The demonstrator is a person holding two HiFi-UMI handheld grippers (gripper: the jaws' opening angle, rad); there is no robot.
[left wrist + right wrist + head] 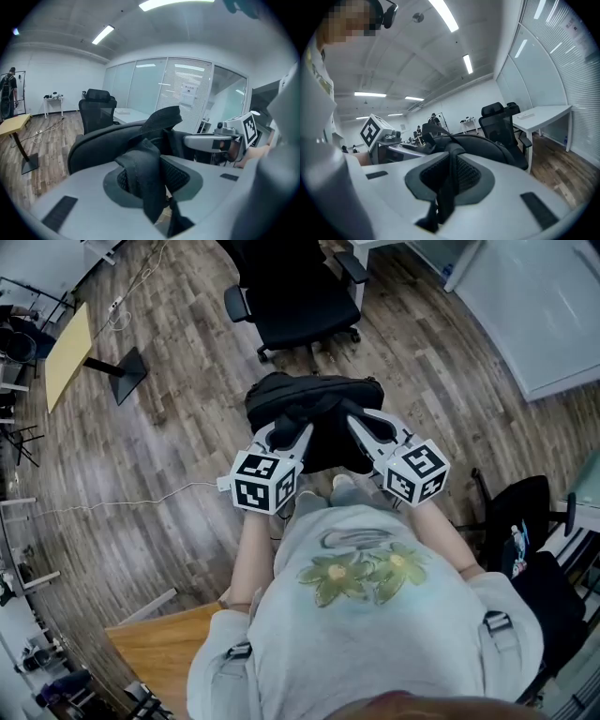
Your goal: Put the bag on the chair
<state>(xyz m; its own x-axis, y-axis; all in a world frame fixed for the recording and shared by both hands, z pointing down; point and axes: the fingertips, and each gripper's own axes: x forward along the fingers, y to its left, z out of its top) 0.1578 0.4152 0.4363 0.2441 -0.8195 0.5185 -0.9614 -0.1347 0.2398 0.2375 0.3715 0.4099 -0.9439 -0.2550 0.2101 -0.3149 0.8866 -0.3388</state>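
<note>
Bag: one unit, black, at frame centre in the head view. It is soft and oblong, with a rounded top and dark webbing straps rising from it. It hangs between the two grippers, over the wood floor and just ahead of the person's shoes. It is not on the chair. A strip of bare floor separates the two.

Count:
- Bags: one.
- Grippers: two, each carrying one marker cube.
- Chairs: one black office chair at top centre of the head view. What looks like a second black chair stands at the right edge.
- Tables: one wooden top at lower left, one pale top at upper left.

Left gripper: jaws partly apart and clamped on a broad, folded strap. The strap fills the gap between the jaws in the left gripper view. The bag's curved body sits directly behind it.

Right gripper: jaws nearly together and clamped on a thin strap. This strap runs upright through the narrow gap in the right gripper view.

Both grippers converge on the near side of the bag, with the cubes towards the person.
</note>
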